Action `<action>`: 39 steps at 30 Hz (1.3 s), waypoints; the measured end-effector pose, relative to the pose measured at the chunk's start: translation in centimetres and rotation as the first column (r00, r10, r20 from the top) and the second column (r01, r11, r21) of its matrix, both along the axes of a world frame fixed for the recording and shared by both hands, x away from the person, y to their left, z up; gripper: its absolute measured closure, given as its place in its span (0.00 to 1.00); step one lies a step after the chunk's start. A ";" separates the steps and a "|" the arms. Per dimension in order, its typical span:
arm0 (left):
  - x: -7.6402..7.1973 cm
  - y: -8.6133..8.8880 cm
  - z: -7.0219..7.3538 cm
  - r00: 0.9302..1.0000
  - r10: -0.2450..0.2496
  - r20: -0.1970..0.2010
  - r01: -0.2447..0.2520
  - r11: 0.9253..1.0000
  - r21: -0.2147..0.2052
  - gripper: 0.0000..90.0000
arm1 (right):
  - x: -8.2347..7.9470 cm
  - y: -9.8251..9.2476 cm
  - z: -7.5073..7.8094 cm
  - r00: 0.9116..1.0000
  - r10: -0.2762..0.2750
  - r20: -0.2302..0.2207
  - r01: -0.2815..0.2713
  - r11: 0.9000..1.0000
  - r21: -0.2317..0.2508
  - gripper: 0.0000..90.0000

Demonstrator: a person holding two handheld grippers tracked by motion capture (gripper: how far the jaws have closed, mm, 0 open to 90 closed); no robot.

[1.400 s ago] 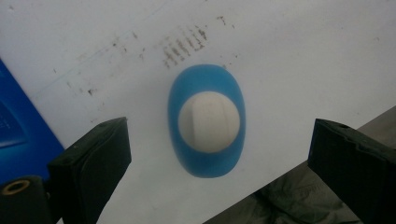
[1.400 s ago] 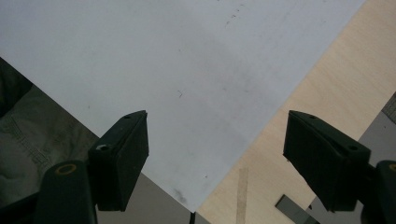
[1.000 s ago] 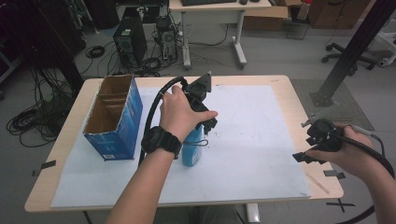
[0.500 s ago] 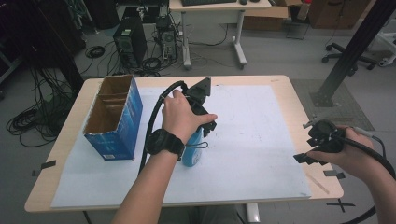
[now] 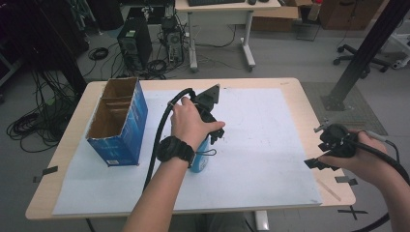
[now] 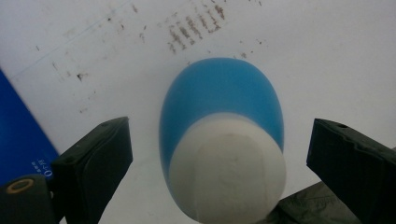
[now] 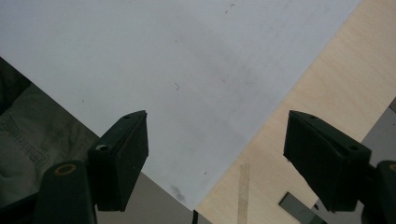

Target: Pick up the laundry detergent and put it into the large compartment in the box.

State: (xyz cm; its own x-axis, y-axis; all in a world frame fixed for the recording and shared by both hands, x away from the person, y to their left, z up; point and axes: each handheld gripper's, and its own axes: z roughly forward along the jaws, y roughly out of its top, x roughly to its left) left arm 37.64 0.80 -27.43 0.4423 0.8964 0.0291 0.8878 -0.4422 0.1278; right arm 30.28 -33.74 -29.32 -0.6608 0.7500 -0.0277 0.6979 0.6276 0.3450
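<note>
Currently left gripper (image 6: 219, 154) hangs over the blue bottle (image 6: 223, 140) with white cap, jaws spread wide either side, not touching. Bottle sits on white paper (image 5: 261, 135) beside the blue box (image 5: 121, 123). Right gripper (image 7: 217, 158) wide open, empty, at table's right edge.

Mostly hidden under the left hand (image 5: 189, 126) from above: bottle (image 5: 199, 158) and left claw (image 5: 216, 136). Bottle's near end cut off by the bottom edge in the left gripper view. Print on the blue box (image 6: 21, 140) too small to read. Counter (image 7: 327, 88) cropped at the right gripper view's edges.
</note>
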 end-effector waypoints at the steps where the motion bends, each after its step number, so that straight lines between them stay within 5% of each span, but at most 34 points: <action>1: 0.0 0.0 -0.1 1.000 0.001 -0.002 -0.001 1.000 0.002 0.08 | 0.0 0.0 0.0 1.000 0.000 0.000 0.000 1.000 0.000 0.25; 30: 0.4 -0.5 -2.1 0.999 0.020 -0.030 -0.019 0.999 0.028 0.13 | 0.0 -0.1 -0.7 1.000 0.004 -0.013 -0.004 1.000 0.003 0.24; 39: 0.5 -0.6 -2.2 0.999 0.040 -0.031 -0.039 0.998 0.039 0.22 | -0.1 -0.4 -0.9 1.000 0.001 -0.016 -0.001 1.000 0.005 0.24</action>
